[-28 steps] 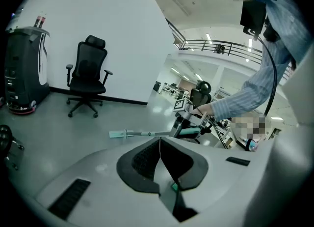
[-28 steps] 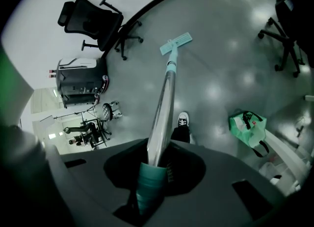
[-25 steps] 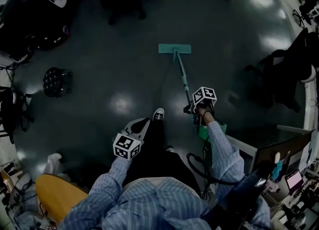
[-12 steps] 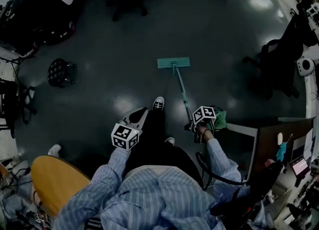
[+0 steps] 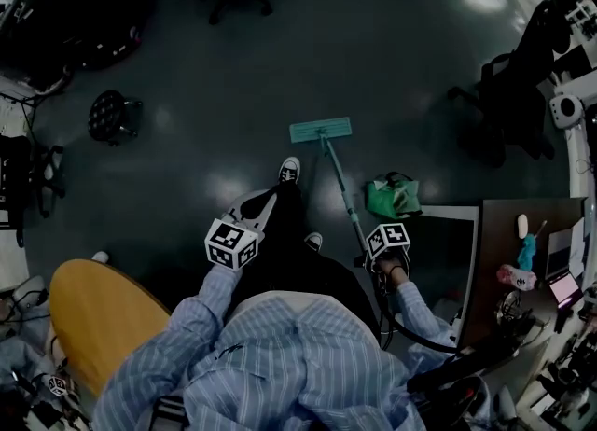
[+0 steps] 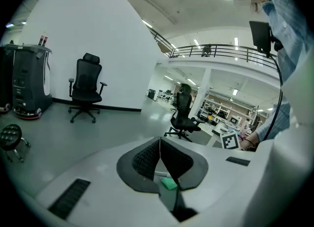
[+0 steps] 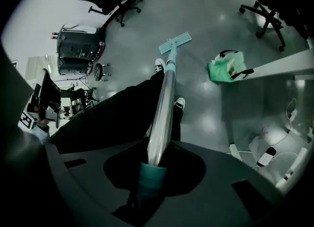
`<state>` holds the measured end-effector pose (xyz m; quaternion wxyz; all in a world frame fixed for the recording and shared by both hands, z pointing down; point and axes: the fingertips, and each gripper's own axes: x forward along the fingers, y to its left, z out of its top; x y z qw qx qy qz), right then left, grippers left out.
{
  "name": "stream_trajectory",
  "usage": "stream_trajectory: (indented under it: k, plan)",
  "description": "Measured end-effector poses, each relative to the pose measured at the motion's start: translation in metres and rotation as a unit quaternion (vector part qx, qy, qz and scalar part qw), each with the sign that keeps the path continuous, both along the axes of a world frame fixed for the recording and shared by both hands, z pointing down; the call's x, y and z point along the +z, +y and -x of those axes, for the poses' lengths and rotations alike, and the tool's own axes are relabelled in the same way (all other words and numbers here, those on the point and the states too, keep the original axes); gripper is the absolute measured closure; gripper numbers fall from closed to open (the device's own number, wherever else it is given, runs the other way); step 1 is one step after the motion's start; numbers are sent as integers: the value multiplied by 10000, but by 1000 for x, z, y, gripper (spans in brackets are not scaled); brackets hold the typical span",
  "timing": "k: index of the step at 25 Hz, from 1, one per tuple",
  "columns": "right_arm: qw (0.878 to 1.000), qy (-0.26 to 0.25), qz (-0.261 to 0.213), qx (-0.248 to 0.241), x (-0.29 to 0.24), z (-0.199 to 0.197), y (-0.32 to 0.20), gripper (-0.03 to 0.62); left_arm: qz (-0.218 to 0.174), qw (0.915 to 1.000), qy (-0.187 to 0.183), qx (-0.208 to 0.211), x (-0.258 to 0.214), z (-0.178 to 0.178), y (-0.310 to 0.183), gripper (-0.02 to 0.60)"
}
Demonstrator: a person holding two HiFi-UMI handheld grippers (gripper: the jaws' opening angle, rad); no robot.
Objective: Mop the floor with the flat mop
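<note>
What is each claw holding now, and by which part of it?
The right claw grips the flat mop by the teal top end of its handle. The left claw is shut and empty.

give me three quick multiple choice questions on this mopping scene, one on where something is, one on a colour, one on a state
1. Where is the green bag?
A on a shelf
B on the floor, right of the mop handle
C on a windowsill

2. What colour is the mop head?
A teal
B red
C yellow

3. Which gripper holds the mop handle?
A both
B the left
C the right

Answers:
1 B: the head view shows the bag lying on the floor beside the handle.
2 A: the head looks teal in both the head view and the right gripper view.
3 C: the right gripper is clamped on the handle's teal grip, while the left gripper has its jaws together on nothing.
</note>
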<state>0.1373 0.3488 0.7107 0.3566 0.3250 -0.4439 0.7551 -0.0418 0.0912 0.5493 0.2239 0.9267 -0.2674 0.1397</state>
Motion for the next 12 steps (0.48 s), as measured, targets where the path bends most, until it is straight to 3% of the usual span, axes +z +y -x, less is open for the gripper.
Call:
stream_trajectory:
  k: [6, 12]
  plan:
    - [9992, 101, 128, -360, -15, -14, 53, 514, -135, 9998, 61, 115, -10, -4, 22, 575]
    - [9987, 109, 202, -457, -16, -17, 62, 514, -153, 9998, 78, 57, -13, -7, 28, 575]
